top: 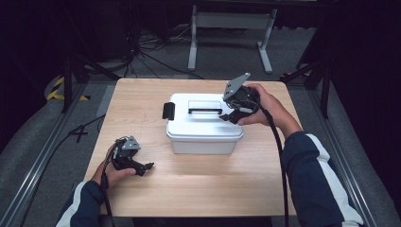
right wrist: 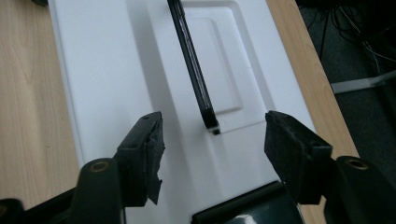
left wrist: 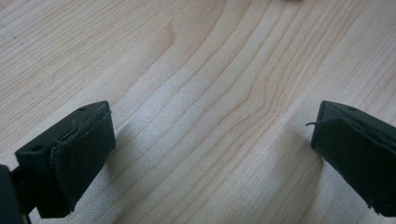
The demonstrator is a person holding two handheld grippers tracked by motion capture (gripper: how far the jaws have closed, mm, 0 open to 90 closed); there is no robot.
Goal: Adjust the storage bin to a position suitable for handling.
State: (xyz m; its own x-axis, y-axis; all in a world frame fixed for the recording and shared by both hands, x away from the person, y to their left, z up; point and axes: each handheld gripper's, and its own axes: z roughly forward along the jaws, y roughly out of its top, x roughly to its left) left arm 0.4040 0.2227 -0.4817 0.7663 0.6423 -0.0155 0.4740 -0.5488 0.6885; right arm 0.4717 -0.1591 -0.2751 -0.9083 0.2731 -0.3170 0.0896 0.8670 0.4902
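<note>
Right gripper wide open over lid handle

I see the box on the table, toward its far middle, handle on the lid. My right gripper sits over the lid's right end; my left gripper rests near the table's front left, well apart from the box.

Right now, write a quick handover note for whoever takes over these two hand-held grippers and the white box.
Left hand-held gripper: open, holding nothing, low over the bare wooden table, near its front left.
Right hand-held gripper: open, poised over the right end of the white plastic lidded box, jaws straddling the end of its black lid handle, not gripping.
Done: nothing evident; lid on.
Left: not specified.
</note>
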